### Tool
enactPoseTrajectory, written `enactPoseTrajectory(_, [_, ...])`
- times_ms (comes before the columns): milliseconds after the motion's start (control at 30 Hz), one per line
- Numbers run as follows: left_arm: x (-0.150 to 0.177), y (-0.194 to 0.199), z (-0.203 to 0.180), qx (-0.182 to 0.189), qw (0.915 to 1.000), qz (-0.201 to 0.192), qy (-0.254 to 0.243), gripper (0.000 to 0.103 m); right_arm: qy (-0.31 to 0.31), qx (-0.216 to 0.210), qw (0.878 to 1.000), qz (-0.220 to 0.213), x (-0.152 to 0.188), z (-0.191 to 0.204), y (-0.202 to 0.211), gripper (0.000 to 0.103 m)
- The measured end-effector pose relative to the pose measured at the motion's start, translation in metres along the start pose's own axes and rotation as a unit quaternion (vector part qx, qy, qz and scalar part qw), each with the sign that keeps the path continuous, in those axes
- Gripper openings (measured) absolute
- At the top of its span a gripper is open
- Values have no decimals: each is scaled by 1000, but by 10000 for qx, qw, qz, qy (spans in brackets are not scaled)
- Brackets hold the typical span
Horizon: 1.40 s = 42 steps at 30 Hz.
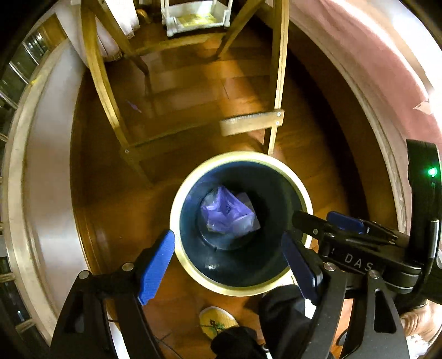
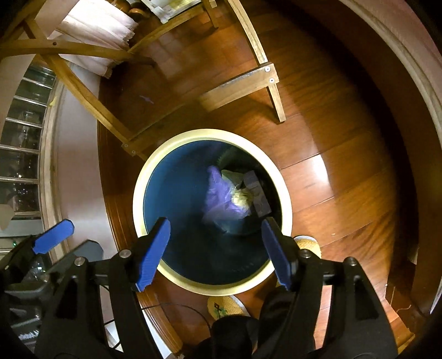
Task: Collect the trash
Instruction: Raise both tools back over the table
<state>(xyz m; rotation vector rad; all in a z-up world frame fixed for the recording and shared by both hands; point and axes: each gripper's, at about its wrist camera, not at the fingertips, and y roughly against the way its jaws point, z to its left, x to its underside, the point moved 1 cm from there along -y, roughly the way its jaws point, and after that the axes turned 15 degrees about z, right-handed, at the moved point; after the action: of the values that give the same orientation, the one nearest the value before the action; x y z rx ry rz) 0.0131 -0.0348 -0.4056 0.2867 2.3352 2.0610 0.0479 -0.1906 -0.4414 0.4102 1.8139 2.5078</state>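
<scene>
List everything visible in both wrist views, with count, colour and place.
trash bin: one, dark blue inside with cream rim, on the floor below both grippers.
purple bag: one, crumpled at the bin's bottom, with pale and dark scraps beside it.
wooden frame: one, light wood, behind the bin.
floor: brown wood planks.
white cloth: one, hanging on the frame, upper left.
slippers: two, yellow woven, near the bin's front edge.
left hand-held gripper: blue pads, open over the bin.
right hand-held gripper: blue pads, open over the bin.
</scene>
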Motion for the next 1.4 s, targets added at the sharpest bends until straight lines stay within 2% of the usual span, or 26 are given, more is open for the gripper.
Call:
enactPoseTrajectory(100, [5,21,0,-74,9998,-175,6,81,36,-27,10000,-47,3,8,17,67])
enactPoseTrajectory(433, [28,136,-6,-81,9985,-526,159,81,367,10,9991,-214,27,42,109,67])
enactPoseTrajectory(667, [54,252,-7,-236,9951,-892,347,81,641,-62,9972,-379,51,72,199,67])
enactPoseTrajectory(833, [68,326,-3,-174,9924,-1058,607,81,1021,-36,9926,-661,63,101,268,67])
enactPoseTrajectory(967, [73,381,2,-62,9895,-1152,867,81,1458,-15,9844,-984,66,130,324,67])
enactPoseTrajectory(1067, [75,416,4,-156,9863,-1354,933,79,1848,14,9742,-1292,64,154,364,67])
enactPoseTrajectory(1233, [74,465,6,-291,9802,-1678,1013,75,2433,31,9542,-1743,52,193,425,67])
enactPoseTrajectory(1400, [60,506,9,-537,9695,-2051,1231,74,2960,-34,9306,-2151,36,226,469,67])
